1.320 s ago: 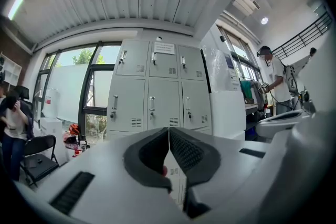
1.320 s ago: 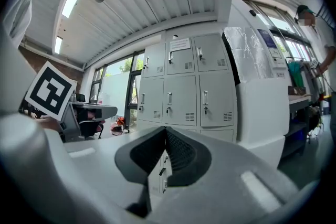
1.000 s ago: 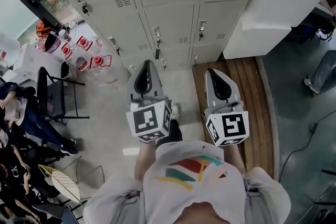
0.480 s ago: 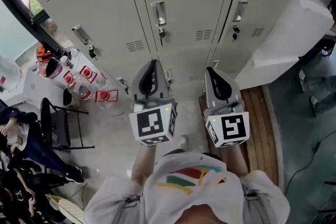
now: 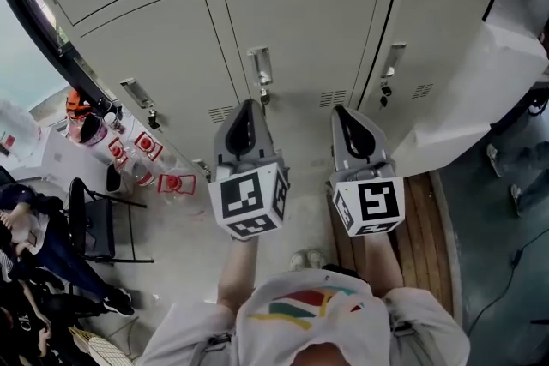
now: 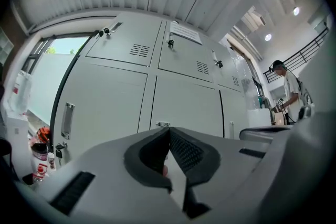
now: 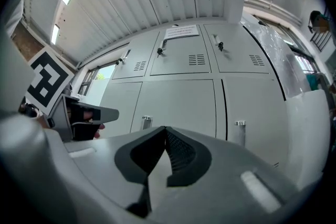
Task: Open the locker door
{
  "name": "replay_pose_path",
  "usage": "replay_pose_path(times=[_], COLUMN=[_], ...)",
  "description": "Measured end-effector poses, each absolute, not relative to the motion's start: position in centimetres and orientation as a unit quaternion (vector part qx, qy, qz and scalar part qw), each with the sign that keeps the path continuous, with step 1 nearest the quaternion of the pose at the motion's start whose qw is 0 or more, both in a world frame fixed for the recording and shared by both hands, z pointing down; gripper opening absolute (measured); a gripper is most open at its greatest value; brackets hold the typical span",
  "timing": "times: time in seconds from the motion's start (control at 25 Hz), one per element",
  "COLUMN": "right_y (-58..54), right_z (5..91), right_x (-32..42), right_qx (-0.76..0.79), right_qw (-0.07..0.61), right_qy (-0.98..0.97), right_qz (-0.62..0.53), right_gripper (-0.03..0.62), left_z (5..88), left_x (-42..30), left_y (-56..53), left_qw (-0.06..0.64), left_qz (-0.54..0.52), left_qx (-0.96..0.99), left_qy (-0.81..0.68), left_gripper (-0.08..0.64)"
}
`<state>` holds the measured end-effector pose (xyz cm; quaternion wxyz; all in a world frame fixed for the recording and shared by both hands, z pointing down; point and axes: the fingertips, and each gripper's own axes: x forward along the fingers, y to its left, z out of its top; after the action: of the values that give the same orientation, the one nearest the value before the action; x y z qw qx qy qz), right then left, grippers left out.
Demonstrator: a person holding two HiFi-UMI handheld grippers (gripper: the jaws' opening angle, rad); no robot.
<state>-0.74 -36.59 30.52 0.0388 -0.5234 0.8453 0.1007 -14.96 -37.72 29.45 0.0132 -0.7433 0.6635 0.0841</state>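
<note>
A bank of pale grey lockers (image 5: 300, 21) fills the top of the head view. The middle locker door (image 5: 296, 30) has a metal handle (image 5: 260, 64) with a key below it; the door to its right carries its own handle (image 5: 395, 60). All doors look closed. My left gripper (image 5: 249, 104) is shut and empty, its tip just below the middle handle and short of the door. In the left gripper view the shut tip (image 6: 169, 128) sits right under that handle (image 6: 163, 124). My right gripper (image 5: 340, 111) is also shut and empty, between the two handles (image 7: 146, 121) (image 7: 240, 124).
A white covered block (image 5: 480, 90) stands against the lockers at right, above a wooden platform (image 5: 429, 210). At left are a black chair (image 5: 90, 219), red-labelled bottles (image 5: 137, 146) and seated people (image 5: 26, 270). A person (image 6: 287, 92) stands far right in the left gripper view.
Both grippers have advanced toward the lockers and risen together. The doors and handles now loom larger and nearer. The jaws stayed shut throughout.
</note>
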Motion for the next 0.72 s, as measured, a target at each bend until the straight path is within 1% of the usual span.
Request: replay_pose_path(times=[0.32, 0.56, 0.72], right_y=[-38.4, -39.4, -40.4], right_z=[30.6, 28.9, 26.1], right_x=[-0.1, -0.6, -1.6], right_qx=[-0.506, -0.483, -0.460], right_qw=[0.038, 0.045, 0.042], right_qy=[0.856, 0.867, 0.876], right_qz=[0.098, 0.115, 0.139], right_gripper=[0.002, 0.002, 0.002], left_z=[29.7, 27.7, 24.2], left_x=[-14.6, -14.6, -15.1], left_y=[-39.0, -39.9, -40.7], left_qw=[-0.005, 0.022, 0.043], left_qz=[0.084, 0.096, 0.119], left_qx=[-0.736, -0.728, -0.730], left_qy=[0.672, 0.678, 0.672], left_gripper=[0.015, 0.016, 0.017])
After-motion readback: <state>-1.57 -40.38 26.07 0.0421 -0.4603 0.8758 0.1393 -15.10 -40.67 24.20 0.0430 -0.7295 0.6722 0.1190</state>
